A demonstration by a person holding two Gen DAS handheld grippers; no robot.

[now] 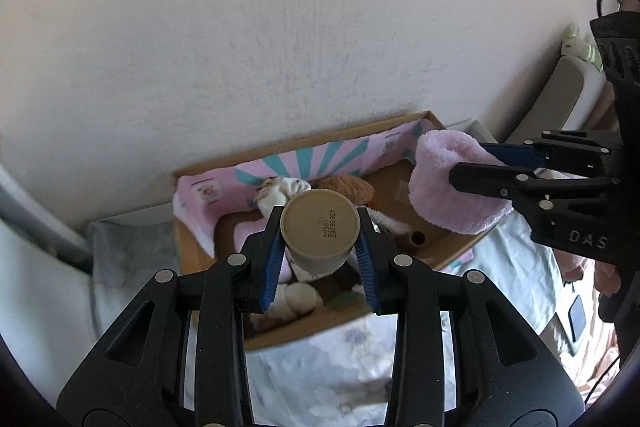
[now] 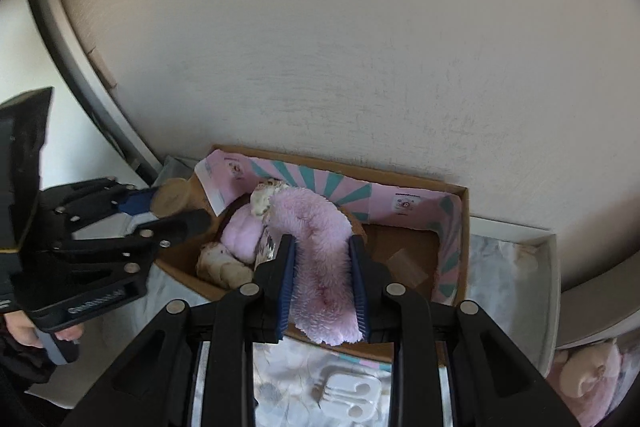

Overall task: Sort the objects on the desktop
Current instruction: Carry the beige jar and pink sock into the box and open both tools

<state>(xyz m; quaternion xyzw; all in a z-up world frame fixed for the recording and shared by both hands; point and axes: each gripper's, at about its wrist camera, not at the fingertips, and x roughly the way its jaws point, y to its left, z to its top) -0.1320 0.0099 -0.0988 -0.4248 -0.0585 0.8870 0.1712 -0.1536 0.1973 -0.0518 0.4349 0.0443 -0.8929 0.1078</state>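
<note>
Floral bedding (image 1: 340,359) carries a cardboard box (image 1: 188,247) set against a plain wall (image 1: 280,27); the box front is cut off behind both grippers. Over the box, the left gripper (image 1: 320,227) is clamped on a tan tube (image 1: 319,229), printed end toward the camera. The right gripper (image 2: 324,279) pinches a pink fluffy cloth (image 2: 320,259) above the box. Soft toys (image 2: 240,239) inside the box are partly hidden and hard to identify.

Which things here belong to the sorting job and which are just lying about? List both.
In the job: tan cylinder in the left gripper; pink fluffy cloth in the right gripper; cardboard box.

Lying about: white earphone case; floral sheet.
</note>
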